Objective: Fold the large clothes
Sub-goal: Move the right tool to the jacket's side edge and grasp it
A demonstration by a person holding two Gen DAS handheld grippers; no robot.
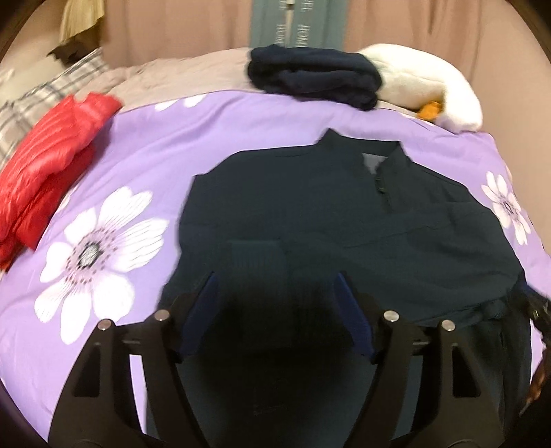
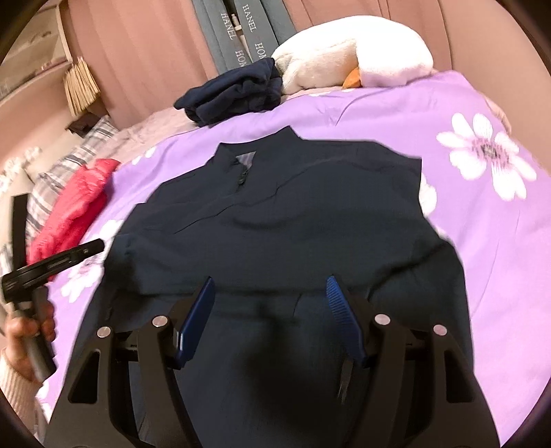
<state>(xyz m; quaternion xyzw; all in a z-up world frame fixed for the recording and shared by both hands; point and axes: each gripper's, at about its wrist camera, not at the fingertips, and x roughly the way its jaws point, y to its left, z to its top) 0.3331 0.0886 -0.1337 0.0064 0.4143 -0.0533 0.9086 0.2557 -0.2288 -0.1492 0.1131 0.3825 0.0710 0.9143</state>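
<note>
Right wrist view: grey hanging strips (image 2: 251, 34) behind the bed carry white capital letters running down their length. "HANEL" reads clearly twice, once on each of two strips; lower down are "HOM" and "HO", cut off by the dark folded clothes. Left wrist view: same strips (image 1: 296, 24), lettering too blurred to read. No readable text elsewhere.
</note>
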